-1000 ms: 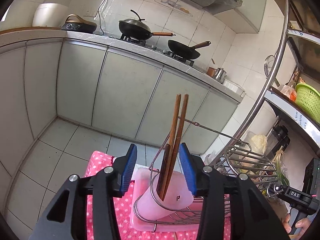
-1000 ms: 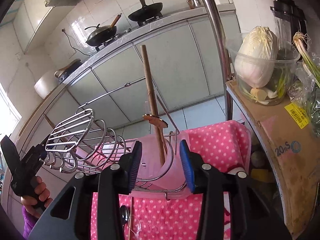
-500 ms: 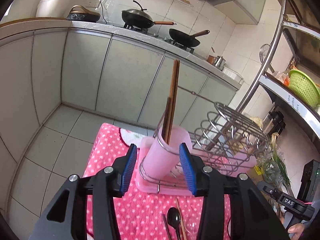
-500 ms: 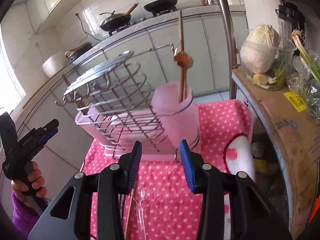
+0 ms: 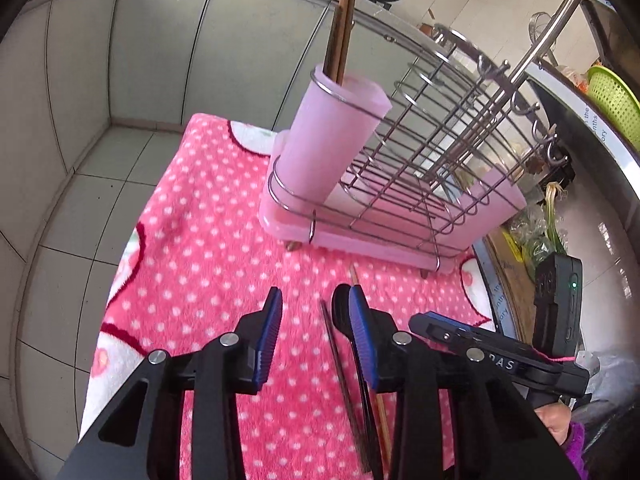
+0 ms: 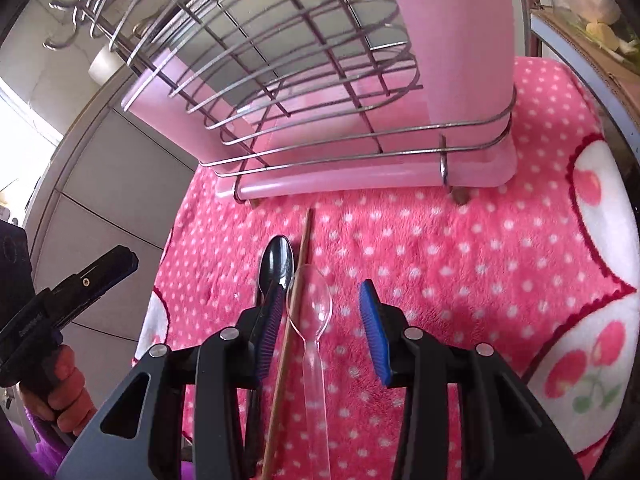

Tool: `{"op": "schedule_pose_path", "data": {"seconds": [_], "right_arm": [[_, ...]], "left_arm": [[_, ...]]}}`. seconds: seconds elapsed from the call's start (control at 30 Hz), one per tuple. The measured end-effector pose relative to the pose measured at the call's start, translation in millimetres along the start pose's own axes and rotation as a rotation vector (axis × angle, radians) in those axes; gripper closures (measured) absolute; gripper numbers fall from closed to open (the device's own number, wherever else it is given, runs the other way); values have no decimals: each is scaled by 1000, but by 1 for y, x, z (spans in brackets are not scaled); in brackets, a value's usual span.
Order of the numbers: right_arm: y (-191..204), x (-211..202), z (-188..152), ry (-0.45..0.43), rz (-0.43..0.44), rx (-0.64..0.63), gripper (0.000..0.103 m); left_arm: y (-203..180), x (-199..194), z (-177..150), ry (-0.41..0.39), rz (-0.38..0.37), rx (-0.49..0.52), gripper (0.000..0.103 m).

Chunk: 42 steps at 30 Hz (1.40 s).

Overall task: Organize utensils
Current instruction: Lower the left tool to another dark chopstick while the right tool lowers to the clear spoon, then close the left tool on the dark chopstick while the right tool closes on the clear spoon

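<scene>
A pink utensil cup [image 5: 328, 140] stands in a wire dish rack [image 5: 420, 168] and holds brown chopsticks [image 5: 342, 20]. On the pink dotted cloth [image 5: 208, 240] lie a black spoon [image 6: 276, 266], a clear plastic spoon [image 6: 314, 320] and a wooden chopstick [image 6: 294, 308]. My right gripper [image 6: 322, 320] is open, low over the clear spoon and the chopstick, which lie between its fingers. My left gripper [image 5: 314, 336] is open and empty above the cloth, with the black spoon [image 5: 340, 308] and a dark chopstick [image 5: 340, 380] by its right finger.
The rack's pink drip tray [image 6: 360, 180] sits on the cloth close ahead. Grey kitchen cabinets [image 5: 160, 40] stand behind. A metal shelf post [image 5: 552, 20] and a shelf with greens [image 5: 552, 216] are at the right. The floor [image 5: 80, 200] drops off left of the cloth.
Both grippers have dropped from the height of the cup to just above the cloth. The spoons and loose chopsticks have come into close view under them. Both remain open.
</scene>
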State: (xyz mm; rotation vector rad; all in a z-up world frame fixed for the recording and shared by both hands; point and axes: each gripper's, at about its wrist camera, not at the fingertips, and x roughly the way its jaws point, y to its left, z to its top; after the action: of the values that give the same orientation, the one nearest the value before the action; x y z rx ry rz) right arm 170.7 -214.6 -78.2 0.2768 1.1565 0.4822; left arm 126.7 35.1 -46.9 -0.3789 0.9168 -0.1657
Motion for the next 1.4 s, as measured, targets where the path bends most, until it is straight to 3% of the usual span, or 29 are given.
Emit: {"op": "schedule_pose_path", "data": {"seconds": [0.17,0.23,0.3,0.37,0.53,0.83,1.07,1.1,1.17,1.4], "right_arm": [[9,24,-4,20,-46,-47,63],[11,33,-6,26,-64,-62,76],[11,35,-7,13,-91,-71,96],[7,31,-7,8,-55,-54,99],[-11,7,-10,-51,-41,14,100],[-37,-16,-14,-86,-9,83,100],[-41,-16,-20,-86,-22,106,100],[-42,-17,-20,-85,-28,112,101],[-43,-17,-21,-82,-29,120,100],[-49,-20,-23,-74,-49,150,100]], "left_arm": [[-3,18,-9,102,3,9,77],[-5,26,-12,139,7,17,80],[-7,34,-14,171,12,18,84],[-7,44,-14,217,7,2,87],[-7,71,-10,318,-9,-47,89],[-23,107,-6,395,83,6,89],[-43,125,-5,408,160,88,89],[-45,126,-5,402,176,104,96],[-46,125,-4,395,176,116,97],[-23,106,8,384,193,115,97]]}}
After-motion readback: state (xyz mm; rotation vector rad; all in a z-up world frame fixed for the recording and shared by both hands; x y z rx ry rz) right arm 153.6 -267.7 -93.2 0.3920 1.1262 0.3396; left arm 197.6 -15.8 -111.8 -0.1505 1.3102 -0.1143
